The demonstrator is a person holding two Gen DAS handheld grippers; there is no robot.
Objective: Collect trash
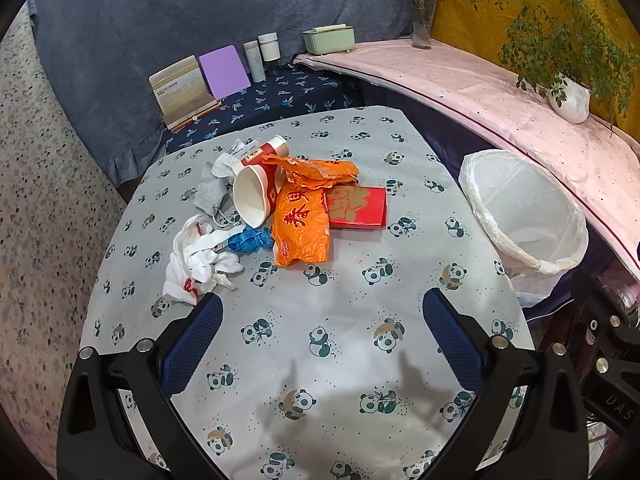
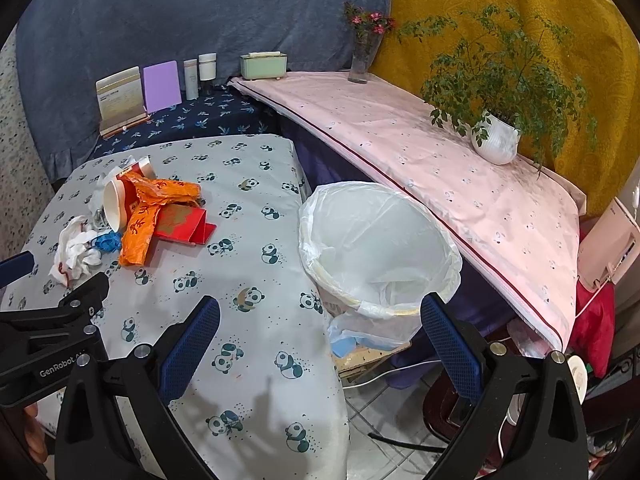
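A pile of trash lies on the panda-print table: a red and white paper cup on its side, an orange plastic wrapper, a red envelope, a blue crumpled piece, white tissue and a grey scrap. The pile also shows in the right wrist view. A white-lined trash bin stands right of the table. My left gripper is open and empty, short of the pile. My right gripper is open and empty, over the table's right edge near the bin.
A pink-covered shelf runs behind the bin, with a potted plant and a flower vase. At the back stand a green box, bottles, a purple card and a book stand. Cables lie on the tiled floor.
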